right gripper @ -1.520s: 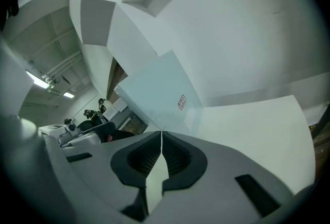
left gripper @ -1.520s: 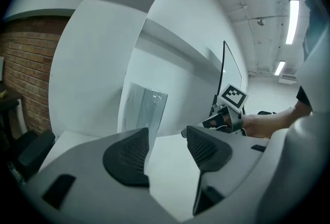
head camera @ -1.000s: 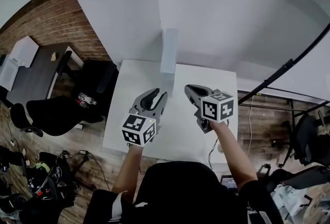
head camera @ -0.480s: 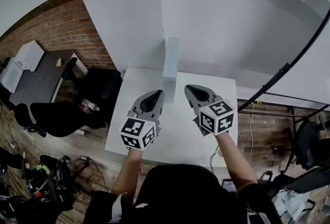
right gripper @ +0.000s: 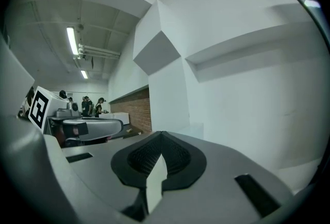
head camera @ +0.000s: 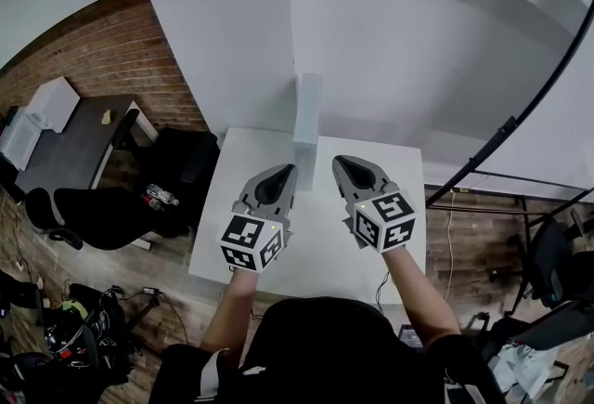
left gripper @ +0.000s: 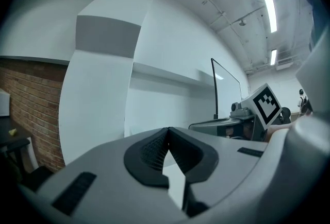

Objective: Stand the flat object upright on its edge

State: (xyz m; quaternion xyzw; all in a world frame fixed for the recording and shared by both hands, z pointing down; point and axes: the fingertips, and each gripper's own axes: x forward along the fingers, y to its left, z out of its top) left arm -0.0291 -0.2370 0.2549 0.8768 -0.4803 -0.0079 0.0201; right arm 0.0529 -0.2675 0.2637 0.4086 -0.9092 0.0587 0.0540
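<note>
The flat object (head camera: 307, 117), a pale panel that looks stiff, light and perhaps slick, stands on edge at the table's (head camera: 243, 161) far side, best pinched low by its faces, while the left gripper (head camera: 283, 174) and right gripper (head camera: 345, 162) hover nearer, both closed and empty.

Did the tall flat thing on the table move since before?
No. The flat object stands upright in the same spot near the table's far edge.

An office-like workspace: brick wall (head camera: 102, 58), dark desk (head camera: 65, 142), black swivel chairs (head camera: 107, 212), wood floor (head camera: 469, 240), ceiling strip lights (left gripper: 267, 9).
</note>
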